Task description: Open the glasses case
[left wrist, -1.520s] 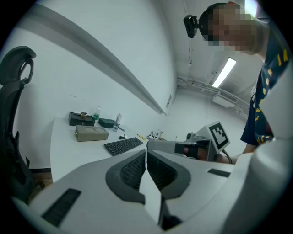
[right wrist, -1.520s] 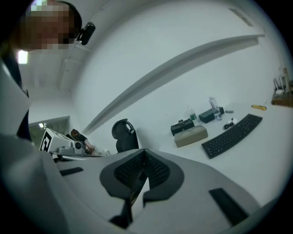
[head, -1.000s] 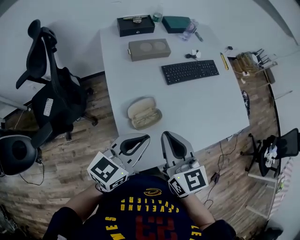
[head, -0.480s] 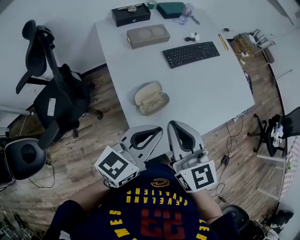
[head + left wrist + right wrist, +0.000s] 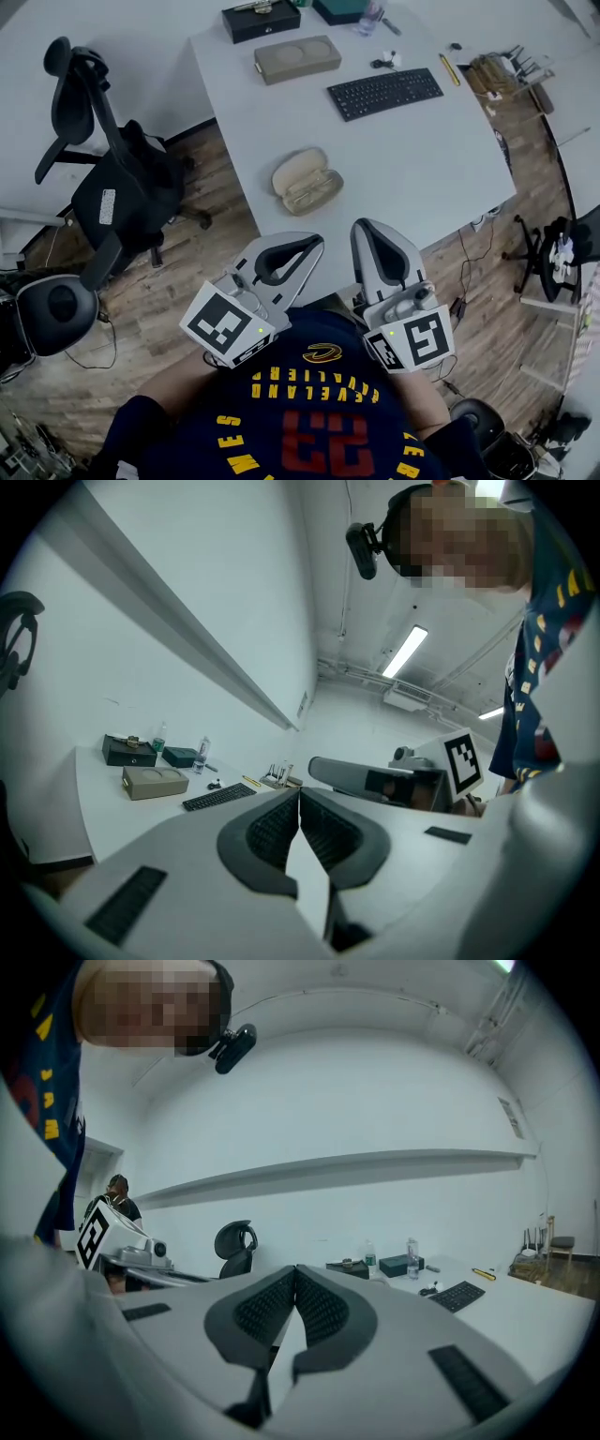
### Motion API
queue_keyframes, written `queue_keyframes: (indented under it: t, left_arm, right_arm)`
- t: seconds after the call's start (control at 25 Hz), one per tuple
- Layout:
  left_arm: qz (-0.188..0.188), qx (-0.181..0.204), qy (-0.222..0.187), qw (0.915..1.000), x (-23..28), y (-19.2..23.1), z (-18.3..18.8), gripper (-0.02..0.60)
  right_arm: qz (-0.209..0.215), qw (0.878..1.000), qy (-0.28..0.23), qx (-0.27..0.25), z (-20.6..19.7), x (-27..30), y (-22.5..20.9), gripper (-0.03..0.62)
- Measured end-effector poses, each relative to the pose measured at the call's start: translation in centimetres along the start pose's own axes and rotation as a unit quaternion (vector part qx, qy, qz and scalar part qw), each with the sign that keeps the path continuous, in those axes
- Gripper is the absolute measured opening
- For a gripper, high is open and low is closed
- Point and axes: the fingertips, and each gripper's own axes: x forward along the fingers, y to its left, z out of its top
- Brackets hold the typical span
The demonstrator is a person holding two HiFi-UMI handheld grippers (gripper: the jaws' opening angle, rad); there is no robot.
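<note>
The beige glasses case (image 5: 307, 182) lies open near the front-left part of the white table (image 5: 422, 178), with a pair of glasses resting in one half. My left gripper (image 5: 317, 243) hovers just off the table's front edge, short of the case, its jaws shut and empty. Beside it my right gripper (image 5: 369, 226) is also shut with nothing in it. In the left gripper view the left gripper (image 5: 300, 790) shows its ribbed pads pressed together. The right gripper (image 5: 296, 1268) looks the same in its own view. Neither gripper view shows the case.
On the far half of the table are a black keyboard (image 5: 385, 92), a tan box (image 5: 297, 58), a black box (image 5: 261, 19) and a yellow pen (image 5: 449, 68). A black office chair (image 5: 103, 178) stands left of the table on the wooden floor.
Both grippers have risen a little, still shut and empty. The head view has shifted, so the table and case sit higher in the picture.
</note>
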Motion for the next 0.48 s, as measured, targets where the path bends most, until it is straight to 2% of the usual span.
queue_keyframes:
  t: [0.24, 0.48]
  left_arm:
    - [0.017, -0.01, -0.011, 0.9998, -0.6, 0.8, 0.1, 0.015]
    - [0.037, -0.012, -0.014, 0.9991, -0.9, 1.5, 1.1, 0.015]
  right_arm:
    - [0.025, 1.0, -0.016, -0.001, 3.7, -1.9, -1.7, 0.017]
    - [0.057, 0.998, -0.016, 0.004, 6.1, -3.7, -1.4, 0.017]
